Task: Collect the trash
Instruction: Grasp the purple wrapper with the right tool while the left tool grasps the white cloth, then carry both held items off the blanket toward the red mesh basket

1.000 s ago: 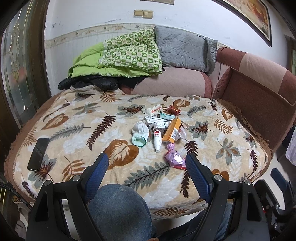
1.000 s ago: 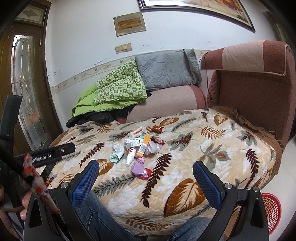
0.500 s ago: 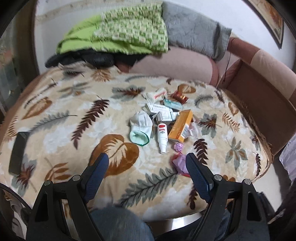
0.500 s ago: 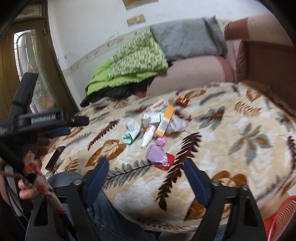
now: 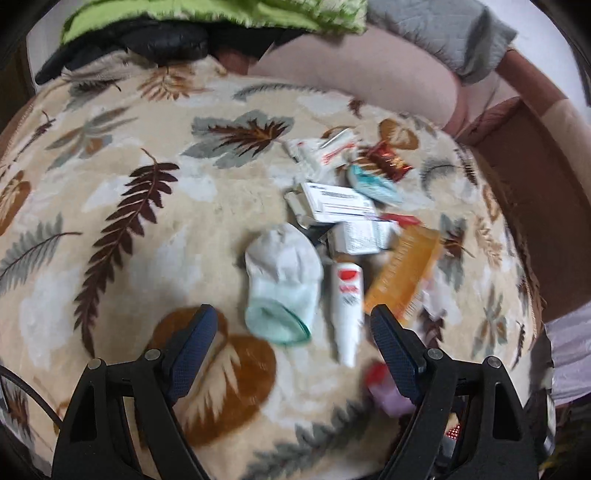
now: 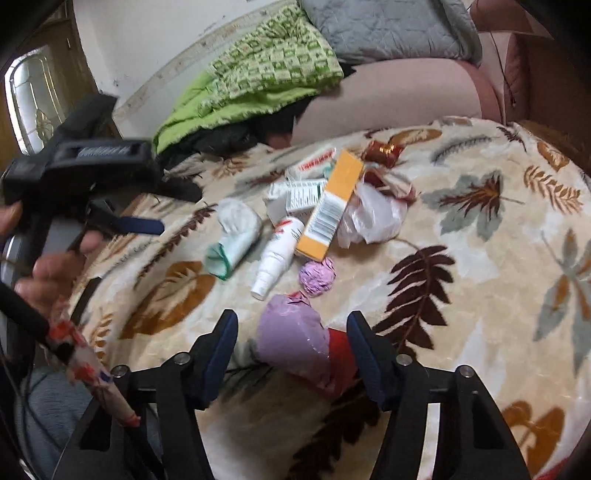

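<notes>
A heap of trash lies on the leaf-patterned blanket (image 5: 110,206). In the left wrist view my left gripper (image 5: 291,328) hangs open just above a crumpled white paper cup (image 5: 282,275) and a white tube (image 5: 347,295); an orange box (image 5: 404,269) and white cartons (image 5: 340,203) lie beyond. In the right wrist view my right gripper (image 6: 290,338) is open, its fingers either side of a purple wrapper (image 6: 295,341) with a red piece (image 6: 341,354) beside it. A purple crumpled ball (image 6: 317,276), the white tube (image 6: 277,254), the orange box (image 6: 332,203) and a white plastic bag (image 6: 373,218) lie further off.
Green quilt (image 6: 266,74) and grey cushion (image 6: 388,29) are piled on the pink sofa (image 6: 399,96) behind. A brown armrest (image 5: 535,177) borders the right side. The left gripper's body (image 6: 81,166) and a hand (image 6: 48,266) fill the right wrist view's left.
Both grippers have dropped and advanced toward the trash heap. The right one's fingers now flank the purple wrapper; the left one now hovers over the cup and tube. Both stay open.
</notes>
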Available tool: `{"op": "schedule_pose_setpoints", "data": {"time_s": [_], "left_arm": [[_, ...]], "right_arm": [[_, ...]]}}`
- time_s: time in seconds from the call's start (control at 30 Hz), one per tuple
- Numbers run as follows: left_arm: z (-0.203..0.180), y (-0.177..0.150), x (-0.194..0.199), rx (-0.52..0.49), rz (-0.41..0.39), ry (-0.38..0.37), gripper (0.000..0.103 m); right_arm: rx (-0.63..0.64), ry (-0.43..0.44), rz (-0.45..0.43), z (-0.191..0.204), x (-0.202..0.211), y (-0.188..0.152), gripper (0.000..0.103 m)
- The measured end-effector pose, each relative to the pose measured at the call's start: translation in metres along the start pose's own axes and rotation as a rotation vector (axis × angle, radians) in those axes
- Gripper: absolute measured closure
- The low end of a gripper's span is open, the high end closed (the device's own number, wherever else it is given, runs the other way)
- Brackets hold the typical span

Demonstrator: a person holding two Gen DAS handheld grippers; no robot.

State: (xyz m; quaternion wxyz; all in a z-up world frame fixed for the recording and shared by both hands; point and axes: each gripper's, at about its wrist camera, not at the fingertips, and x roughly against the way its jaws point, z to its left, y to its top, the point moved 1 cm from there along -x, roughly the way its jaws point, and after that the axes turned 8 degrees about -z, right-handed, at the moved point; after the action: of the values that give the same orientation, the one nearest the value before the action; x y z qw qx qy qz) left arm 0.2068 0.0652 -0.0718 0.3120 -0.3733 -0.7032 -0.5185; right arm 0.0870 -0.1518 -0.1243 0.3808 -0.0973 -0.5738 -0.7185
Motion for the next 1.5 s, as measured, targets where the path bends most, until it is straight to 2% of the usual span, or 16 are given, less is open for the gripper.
{"op": "schedule_pose_setpoints", "data": {"time_s": [0.1,0.2,0.27,0.3,0.33,0.37,0.4,0.47,0.5,0.53,0.57,0.7,0.83,1.1,1.3,1.5], "left_arm": [[0.004,0.008,-0.026,0.006,0.042,-0.007,0.019],[0.000,0.007,-0.048,-0.030,0.055,0.045,0.020],[0.000,0.006,-0.059,-0.052,0.062,0.074,0.023],[0.000,0.003,-0.068,-0.057,0.088,0.082,0.027],[0.000,0.000,-0.076,-0.058,0.121,0.085,0.038],[0.002,-0.003,-0.081,-0.061,0.146,0.081,0.044],[0.000,-0.005,-0.083,-0.075,0.153,0.089,0.045],[-0.002,-0.005,-0.079,-0.093,0.132,0.100,0.060],[-0.002,-0.005,-0.076,-0.089,0.127,0.090,0.066],[-0.002,-0.004,-0.073,-0.081,0.125,0.069,0.079],[-0.002,-0.003,-0.068,-0.071,0.118,0.051,0.085],[-0.010,0.000,-0.042,-0.078,0.051,0.011,0.088],[-0.038,-0.004,0.002,-0.135,-0.043,0.006,0.088],[-0.087,-0.056,0.102,-0.186,-0.168,-0.105,0.088],[-0.123,-0.108,0.153,-0.237,-0.200,-0.180,0.088],[-0.163,-0.149,0.174,-0.286,-0.155,-0.300,0.088]], "right_arm": [[0.016,-0.012,0.012,-0.002,-0.013,-0.007,0.048],[-0.003,0.011,0.000,-0.006,-0.016,-0.010,0.052],[0.003,0.030,-0.012,-0.006,-0.016,-0.009,0.061],[0.006,0.031,-0.016,-0.005,-0.015,-0.009,0.061],[0.008,0.033,-0.017,-0.005,-0.015,-0.010,0.062],[0.004,0.040,-0.020,-0.005,-0.015,-0.010,0.063],[-0.003,0.046,-0.025,-0.006,-0.014,-0.011,0.064],[-0.024,0.058,-0.035,-0.009,-0.011,-0.012,0.065],[-0.033,0.068,-0.039,-0.010,-0.010,-0.012,0.066],[-0.040,0.071,-0.048,-0.011,-0.008,-0.011,0.067],[-0.046,0.069,-0.054,-0.011,-0.007,-0.010,0.068],[-0.083,0.087,-0.087,-0.014,0.006,-0.007,0.070],[-0.101,0.088,-0.139,-0.012,0.033,0.002,0.071],[-0.120,0.057,-0.262,0.005,0.120,0.006,0.071],[-0.174,0.009,-0.348,0.001,0.197,-0.004,0.071],[-0.276,-0.042,-0.384,-0.024,0.258,-0.020,0.071]]}}
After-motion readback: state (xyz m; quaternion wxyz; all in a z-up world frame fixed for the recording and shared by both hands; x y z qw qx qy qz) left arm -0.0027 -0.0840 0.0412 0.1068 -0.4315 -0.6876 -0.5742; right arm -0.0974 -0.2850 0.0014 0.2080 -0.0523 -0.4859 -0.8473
